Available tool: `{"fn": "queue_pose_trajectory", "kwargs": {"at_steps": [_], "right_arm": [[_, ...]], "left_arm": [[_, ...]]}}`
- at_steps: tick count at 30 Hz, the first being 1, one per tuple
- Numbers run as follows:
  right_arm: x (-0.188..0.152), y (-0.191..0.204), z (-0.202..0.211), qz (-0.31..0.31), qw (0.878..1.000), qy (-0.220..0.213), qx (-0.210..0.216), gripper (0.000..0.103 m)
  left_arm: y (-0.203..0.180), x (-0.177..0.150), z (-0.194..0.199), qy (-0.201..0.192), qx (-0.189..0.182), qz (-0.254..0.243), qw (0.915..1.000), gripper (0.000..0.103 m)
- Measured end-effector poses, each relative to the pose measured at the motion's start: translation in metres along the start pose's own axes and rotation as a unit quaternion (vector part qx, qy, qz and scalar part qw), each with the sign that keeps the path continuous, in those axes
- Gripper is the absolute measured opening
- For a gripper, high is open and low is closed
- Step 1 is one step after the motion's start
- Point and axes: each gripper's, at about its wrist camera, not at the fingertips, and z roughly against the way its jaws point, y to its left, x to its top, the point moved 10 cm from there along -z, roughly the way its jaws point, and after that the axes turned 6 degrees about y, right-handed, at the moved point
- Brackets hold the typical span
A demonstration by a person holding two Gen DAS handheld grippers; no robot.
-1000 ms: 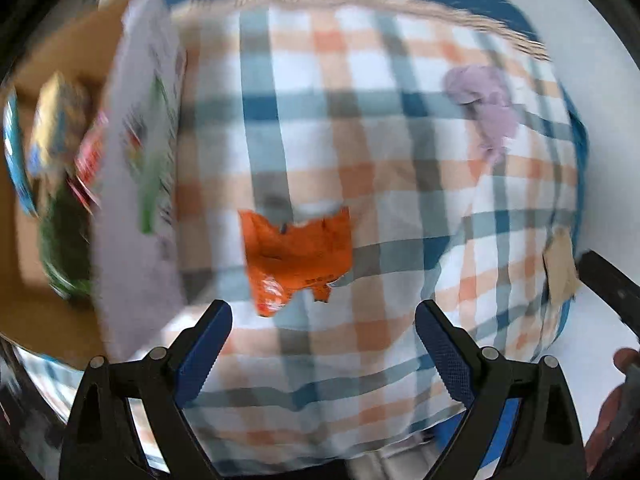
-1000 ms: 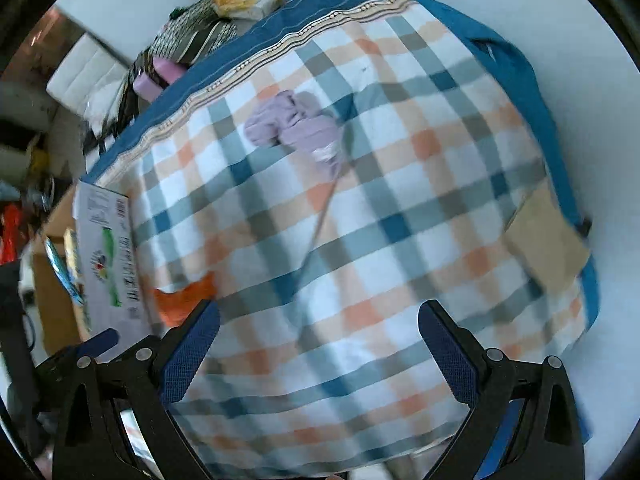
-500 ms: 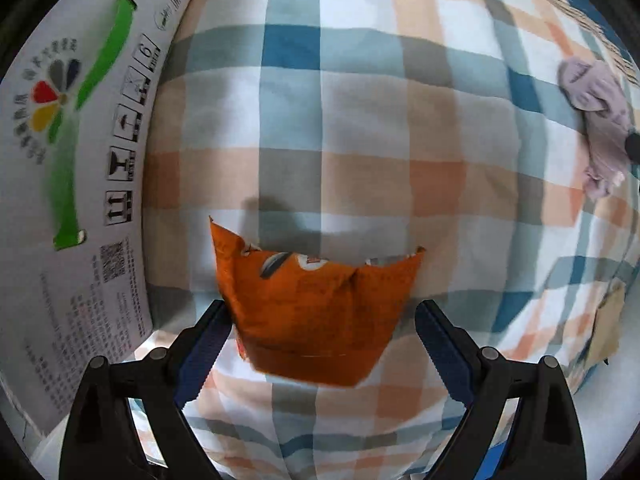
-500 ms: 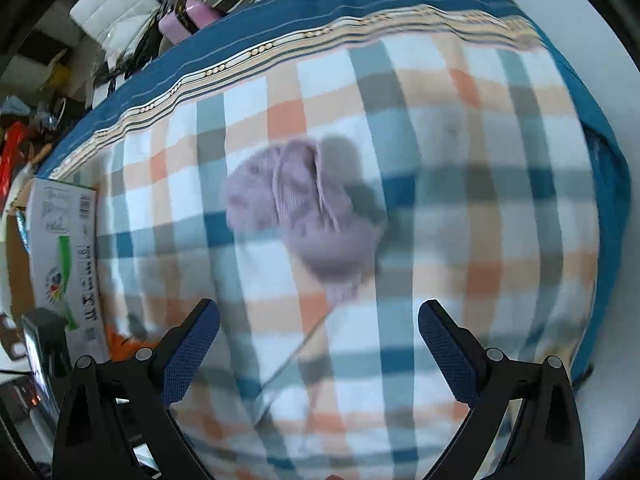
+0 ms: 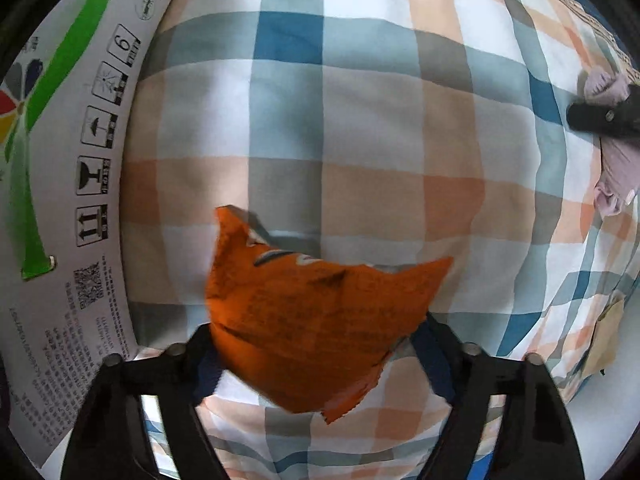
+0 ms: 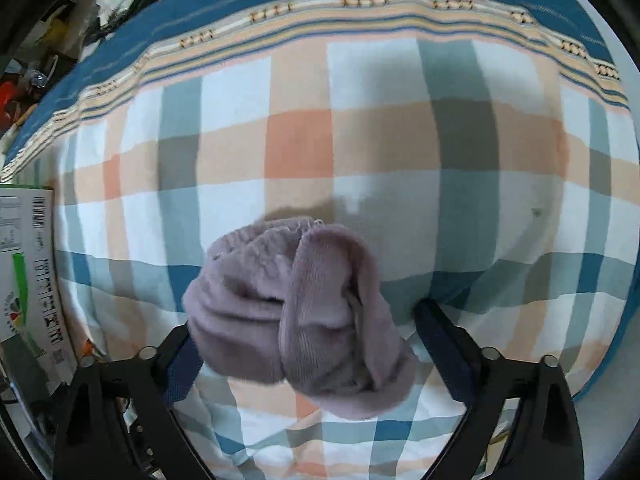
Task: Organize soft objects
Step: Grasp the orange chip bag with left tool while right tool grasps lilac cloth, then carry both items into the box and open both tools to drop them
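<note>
An orange crinkled snack packet (image 5: 316, 320) lies on the plaid cloth (image 5: 360, 112), right between the wide-open fingers of my left gripper (image 5: 320, 350). A bundled mauve sock (image 6: 296, 316) lies on the same cloth (image 6: 400, 140), between the wide-open fingers of my right gripper (image 6: 310, 344). Neither gripper's fingers have closed on its object. In the left wrist view the sock (image 5: 620, 152) shows at the far right with my right gripper's dark finger (image 5: 596, 118) over it.
A white printed cardboard box (image 5: 68, 200) stands along the cloth's left side, also in the right wrist view (image 6: 28, 264). A tan flat piece (image 5: 606, 336) lies near the cloth's right edge. Clutter (image 6: 80, 20) sits beyond the blue border at the far left.
Both grippers have dropped close to the cloth. The left has moved onto the orange packet and the right onto the mauve sock, each object now between open fingers.
</note>
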Motion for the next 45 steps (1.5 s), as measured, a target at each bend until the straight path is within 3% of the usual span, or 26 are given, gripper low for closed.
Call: {"fn": "queue_pose_trajectory", "kwargs": {"at_steps": [4,12,13,15,19,23,28,36,41,45], "right_arm": [[0.004,-0.003,-0.005,-0.009,1.0,0.002,-0.011,0.086],[0.006,-0.009,-0.003,-0.022,0.999,0.004,-0.025,0.07],[0.007,-0.013,-0.001,-0.016,0.999,-0.005,-0.043,0.069],[0.005,-0.011,0.002,-0.013,0.999,-0.002,-0.048,0.069],[0.004,-0.006,0.005,0.002,0.999,0.008,-0.045,0.077],[0.005,-0.011,0.018,0.004,0.999,0.008,-0.031,0.089],[0.011,-0.012,0.029,0.019,0.999,0.004,-0.035,0.093],[0.02,-0.001,0.012,0.022,0.999,0.016,-0.036,0.093],[0.028,0.0,0.014,0.013,0.999,0.011,-0.035,0.093],[0.03,-0.004,0.014,0.008,0.999,0.017,-0.034,0.093]], "left_arm": [[-0.001,0.001,0.007,-0.003,-0.001,0.009,1.0,0.056],[-0.003,-0.003,0.013,-0.013,-0.001,0.006,0.9999,0.051],[-0.006,-0.002,0.013,-0.012,-0.001,0.003,0.9999,0.052],[0.003,-0.001,0.016,-0.01,-0.009,0.004,0.9999,0.056],[0.003,-0.002,0.017,0.011,-0.063,0.017,0.9978,0.068],[0.003,-0.011,0.018,0.03,-0.16,0.058,0.985,0.068],[-0.007,-0.011,0.015,0.021,-0.171,0.052,0.9836,0.076],[-0.007,0.001,0.008,0.029,-0.153,0.064,0.9857,0.077],[-0.016,0.002,0.026,0.017,-0.174,0.071,0.982,0.077],[-0.016,0.015,0.019,0.015,-0.148,0.065,0.9867,0.077]]}}
